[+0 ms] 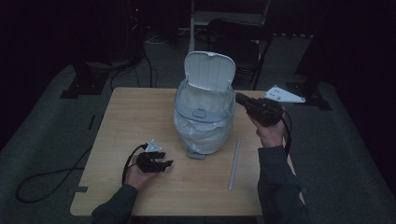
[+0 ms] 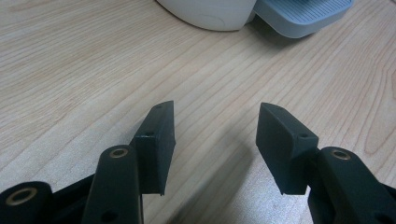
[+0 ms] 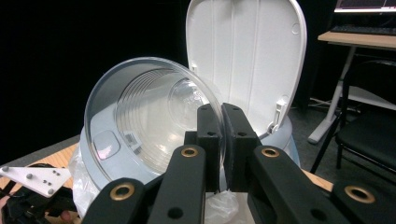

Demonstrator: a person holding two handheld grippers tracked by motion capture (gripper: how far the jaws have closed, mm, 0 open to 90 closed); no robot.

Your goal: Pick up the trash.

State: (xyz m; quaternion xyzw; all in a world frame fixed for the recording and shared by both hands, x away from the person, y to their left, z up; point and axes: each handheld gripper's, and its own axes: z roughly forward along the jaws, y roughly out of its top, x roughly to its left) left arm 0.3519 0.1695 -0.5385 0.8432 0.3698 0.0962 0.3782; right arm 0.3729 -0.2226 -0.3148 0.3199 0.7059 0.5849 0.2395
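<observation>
A white pedal bin (image 1: 204, 116) with a plastic liner stands mid-table, its lid (image 1: 208, 70) raised. My right gripper (image 1: 240, 99) hovers at the bin's right side near its mouth. In the right gripper view it (image 3: 222, 112) is shut on the rim of a clear plastic cup (image 3: 149, 116), whose opening faces the camera, in front of the open lid (image 3: 247, 56). My left gripper (image 1: 166, 164) rests low over the table at the front left, a short way from the bin. Its jaws (image 2: 217, 121) stand open with bare wood between them; the bin's base (image 2: 210, 11) and grey pedal (image 2: 303, 14) lie ahead.
A thin grey rod (image 1: 234, 163) lies on the wooden table (image 1: 140, 112) to the right of the bin. Dark chairs (image 1: 238, 37) and stands surround the table's far side. A cable (image 1: 51, 177) trails off the left edge.
</observation>
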